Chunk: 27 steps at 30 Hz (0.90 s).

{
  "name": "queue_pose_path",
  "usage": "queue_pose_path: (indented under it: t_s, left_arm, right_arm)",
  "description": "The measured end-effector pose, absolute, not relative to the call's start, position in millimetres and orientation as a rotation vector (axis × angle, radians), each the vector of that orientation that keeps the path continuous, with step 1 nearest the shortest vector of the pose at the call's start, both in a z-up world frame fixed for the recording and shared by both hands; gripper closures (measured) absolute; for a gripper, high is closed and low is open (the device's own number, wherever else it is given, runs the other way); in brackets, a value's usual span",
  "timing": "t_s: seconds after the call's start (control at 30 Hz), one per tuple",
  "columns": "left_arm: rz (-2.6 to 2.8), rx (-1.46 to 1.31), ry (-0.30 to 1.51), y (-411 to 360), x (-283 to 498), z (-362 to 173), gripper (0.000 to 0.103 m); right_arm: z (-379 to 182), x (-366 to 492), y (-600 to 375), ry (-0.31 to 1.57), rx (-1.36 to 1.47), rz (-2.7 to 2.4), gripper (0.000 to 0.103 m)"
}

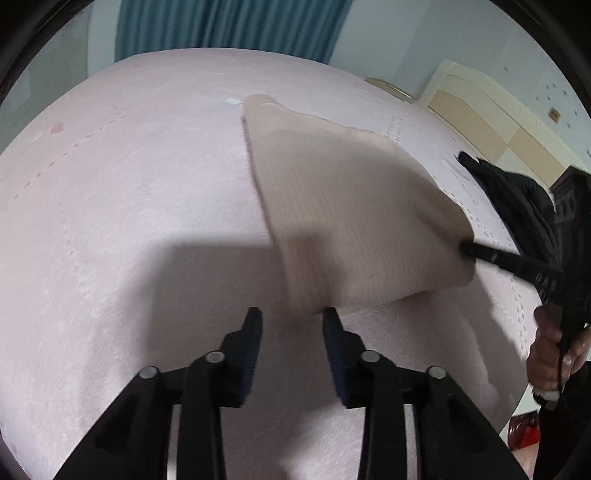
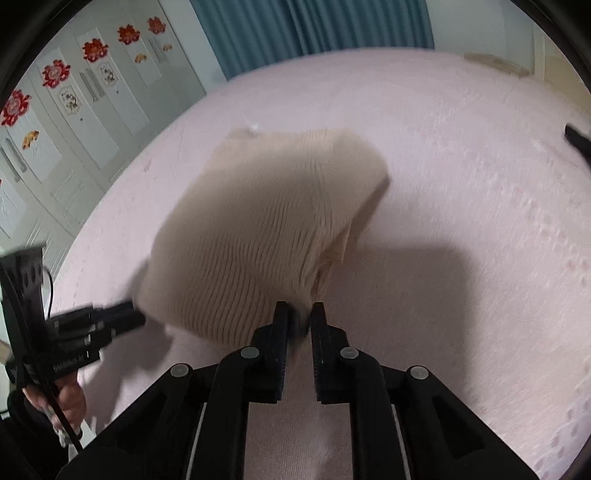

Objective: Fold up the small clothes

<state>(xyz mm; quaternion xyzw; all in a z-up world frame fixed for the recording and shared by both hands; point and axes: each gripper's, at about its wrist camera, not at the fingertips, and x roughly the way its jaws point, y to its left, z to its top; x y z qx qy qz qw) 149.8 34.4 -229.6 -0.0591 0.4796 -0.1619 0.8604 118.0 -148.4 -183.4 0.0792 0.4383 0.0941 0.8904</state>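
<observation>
Both wrist views look down on a pale pink bed sheet [image 1: 110,221] carrying a beige ribbed knit garment [image 1: 343,206]. The garment lies partly lifted off the sheet, its far edge resting on the bed and its near edge raised; motion blur softens its outline in both views.

Left hand-held gripper [image 1: 292,318]: the jaws stand apart, with the lower hem of the garment hanging just above and between the fingertips. Whether the fabric touches either finger cannot be told. In the right wrist view this gripper [image 2: 129,317] reaches the garment's left corner from the side.

Right hand-held gripper [image 2: 300,314]: the jaws are drawn close together and pinch a corner of the garment [image 2: 266,221] between the pads. In the left wrist view the same gripper [image 1: 469,248] enters from the right and meets the garment's right edge, with the person's right hand [image 1: 550,354] on its handle.

A teal curtain [image 2: 314,26] hangs behind the bed. White wardrobe doors [image 2: 55,122] with red flower decals stand at the left of the right wrist view. A black item [image 1: 517,199] lies on the sheet near the right edge.
</observation>
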Motion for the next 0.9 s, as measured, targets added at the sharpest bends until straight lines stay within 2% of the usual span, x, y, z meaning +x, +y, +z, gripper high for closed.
queue_pose_path:
  t_s: [0.1,0.2,0.43,0.57,0.67,0.73,0.9]
  left_arm:
    - [-0.306,-0.174,0.998,52.3,149.1,-227.5,0.06]
    - [-0.275,-0.196,0.98,63.5,159.3,-222.8,0.055]
    - [-0.239,-0.228,0.943,77.4,195.3,-209.0,0.052]
    - [-0.266,-0.219,0.923,64.5,212.9,-204.5,0.051]
    - [-0.298,-0.197,0.916,46.6,227.3,-203.9,0.051]
    - [-0.32,-0.176,0.912,32.3,235.1,-204.8,0.051]
    - [-0.34,-0.108,0.929,0.0,253.3,-212.2,0.05]
  right_arm:
    - [-165.4,133.0,-142.8,0.829,0.148,0.2,0.08]
    - [-165.1,154.6,-128.7,0.83,0.152,0.23,0.08]
    - [-208.8,189.7,-84.2,0.928,0.003,0.236,0.079]
    - [-196.7,188.7,-90.6,0.955,0.019,0.234,0.082]
    - [-184.0,186.6,-107.8,0.909,0.04,0.186,0.082]
    - [-182.6,187.3,-118.3,0.894,0.046,0.159,0.087]
    - [-194.1,196.0,-130.2,0.907,0.041,0.109,0.079]
